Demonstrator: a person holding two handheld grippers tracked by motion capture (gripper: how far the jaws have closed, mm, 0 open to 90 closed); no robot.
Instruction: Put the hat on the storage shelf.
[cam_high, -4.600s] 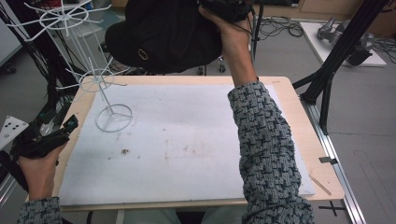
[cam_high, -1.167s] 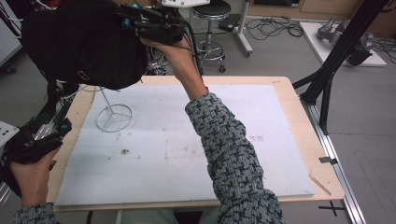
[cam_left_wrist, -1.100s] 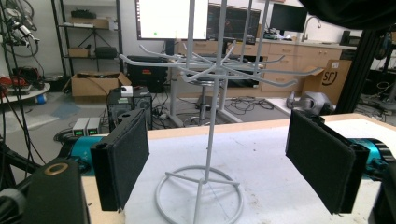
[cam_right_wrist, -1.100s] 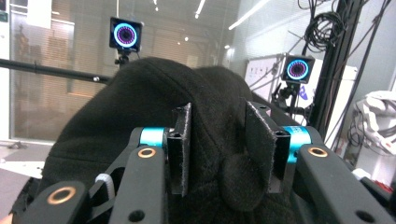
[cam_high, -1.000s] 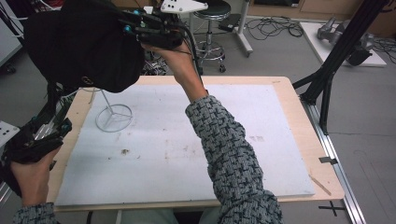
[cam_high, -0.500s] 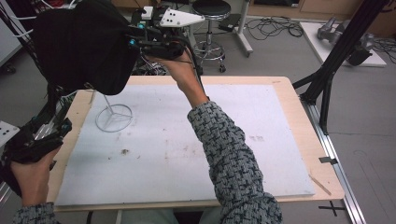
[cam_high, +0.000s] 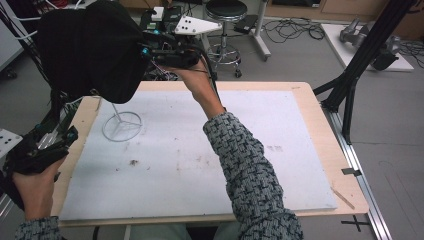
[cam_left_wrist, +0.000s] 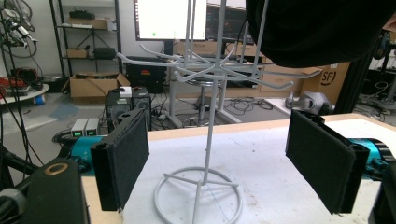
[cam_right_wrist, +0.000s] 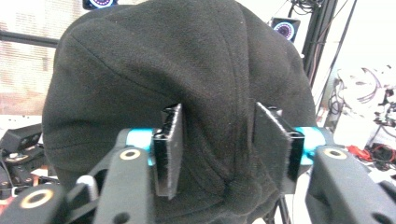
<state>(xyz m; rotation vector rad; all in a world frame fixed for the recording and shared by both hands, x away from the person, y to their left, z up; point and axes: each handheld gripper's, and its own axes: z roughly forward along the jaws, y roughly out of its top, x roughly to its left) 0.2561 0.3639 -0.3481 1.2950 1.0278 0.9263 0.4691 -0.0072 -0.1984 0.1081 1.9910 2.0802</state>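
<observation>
A black hat (cam_high: 90, 50) sits over the top of a white wire rack (cam_high: 121, 126) at the table's far left. In the right gripper view the hat (cam_right_wrist: 187, 70) looms right ahead. My right gripper (cam_high: 146, 50) is raised against the hat's right side and is open, its jaws partly apart with a fold of the fabric between them (cam_right_wrist: 217, 149). My left gripper (cam_high: 60, 137) rests low at the table's left edge. It is open and points at the rack (cam_left_wrist: 205, 140), whose stem stands between its jaws. The hat (cam_left_wrist: 322, 28) hangs above.
A white mat (cam_high: 280, 165) covers the wooden table (cam_high: 325, 125). A black frame post (cam_high: 360, 55) stands off the table's right edge. A stool (cam_high: 227, 20) and cables lie on the floor behind.
The right gripper carried the hat from the top middle over to the rack and has lowered it a little. Its grey plate has come into sight. The left gripper has stayed put.
</observation>
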